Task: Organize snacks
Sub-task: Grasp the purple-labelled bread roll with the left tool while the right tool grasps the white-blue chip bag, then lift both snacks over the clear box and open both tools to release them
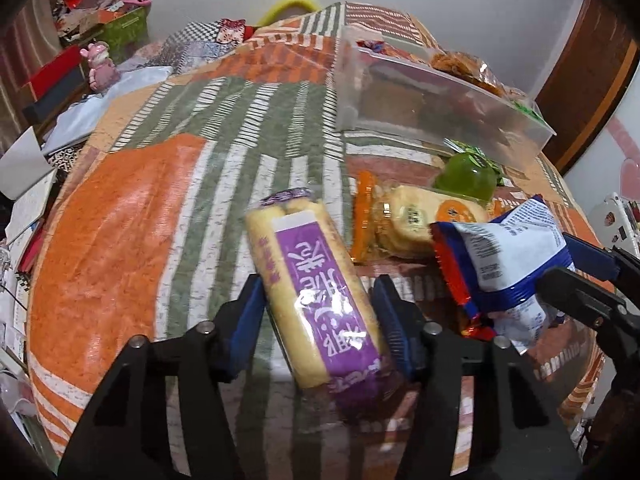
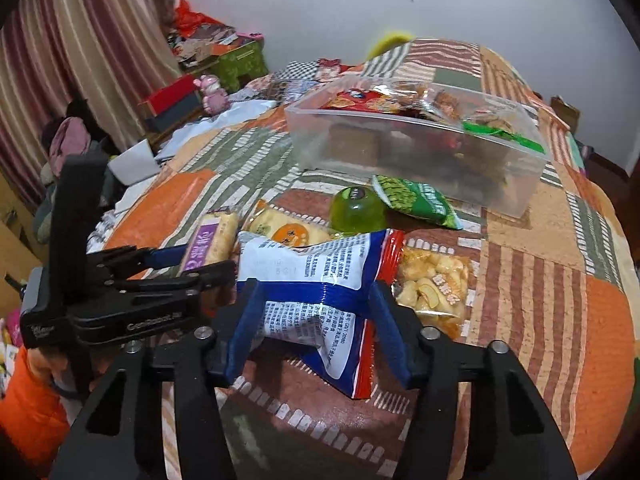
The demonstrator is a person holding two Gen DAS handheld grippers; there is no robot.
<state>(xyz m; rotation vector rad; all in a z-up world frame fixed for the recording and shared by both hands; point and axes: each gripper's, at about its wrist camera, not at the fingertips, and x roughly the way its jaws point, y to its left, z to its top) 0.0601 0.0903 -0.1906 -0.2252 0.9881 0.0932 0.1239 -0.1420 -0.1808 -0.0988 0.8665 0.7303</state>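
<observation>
Snacks: the left gripper [image 1: 320, 312] clamps the purple-labelled cake pack [image 1: 316, 300]; the right gripper [image 2: 316, 320] pinches the blue-and-white packet [image 2: 316, 300].

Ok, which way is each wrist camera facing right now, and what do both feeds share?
Left wrist: rides the left hand-held gripper, angled down at the purple-label cake pack between its fingers; the right hand-held gripper shows at right.
Right wrist: rides the right hand-held gripper, angled down at the blue-and-white packet it pinches; the left hand-held gripper shows at left.
Shared: both packs, green jelly cup, clear bin, patchwork cloth.
</observation>
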